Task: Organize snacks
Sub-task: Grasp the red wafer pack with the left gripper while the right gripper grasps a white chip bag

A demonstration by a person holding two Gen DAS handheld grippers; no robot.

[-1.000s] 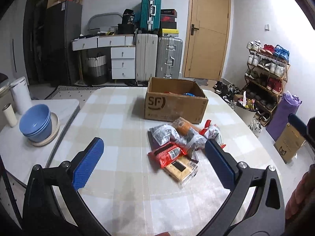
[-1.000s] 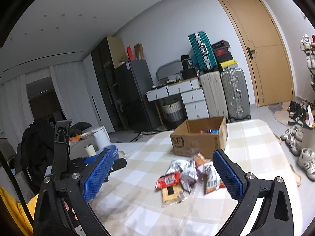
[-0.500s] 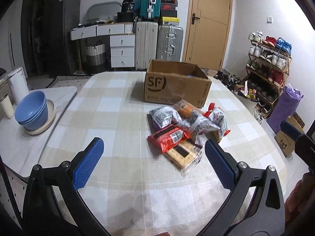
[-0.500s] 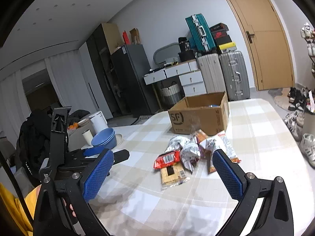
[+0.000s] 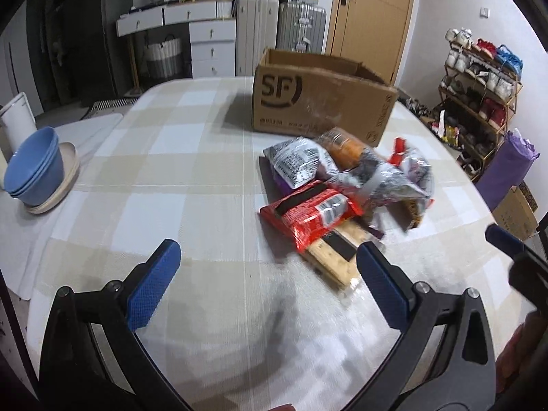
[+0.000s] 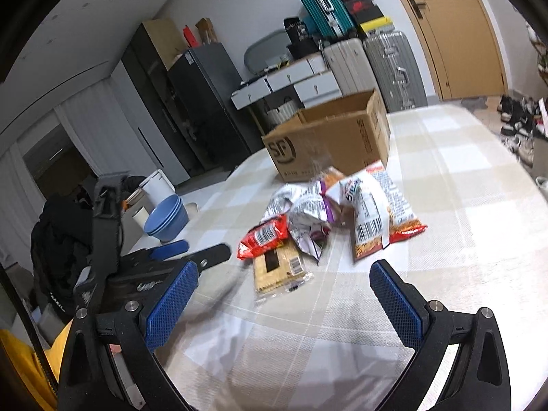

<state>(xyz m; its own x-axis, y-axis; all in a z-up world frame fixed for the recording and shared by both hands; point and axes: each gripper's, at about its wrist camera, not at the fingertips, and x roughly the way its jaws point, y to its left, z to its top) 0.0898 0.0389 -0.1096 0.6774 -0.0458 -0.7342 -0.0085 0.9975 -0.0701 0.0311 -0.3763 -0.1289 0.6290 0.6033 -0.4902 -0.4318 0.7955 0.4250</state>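
A snack pile (image 5: 346, 188) is being flanked by a cardboard box (image 5: 322, 99) at twelve o'clock and blue bowls (image 5: 34, 167) at nine. Both the left gripper (image 5: 267, 281) and right gripper (image 6: 284, 294) are being held wide with empty jaws, brought nearer the pile than before.

cloth (image 5: 191, 178): beige-and-white check | box (image 5: 322, 102): brown, black lettering | packet (image 5: 308, 215): red with black band | crackers (image 6: 277, 267): tan, black label | bag (image 6: 387, 215): orange-red and white, barcode | bowls (image 5: 34, 171): blue | pads (image 5: 154, 291): blue, cross-hatched | door (image 5: 370, 10): tan | suitcase (image 6: 322, 3): teal
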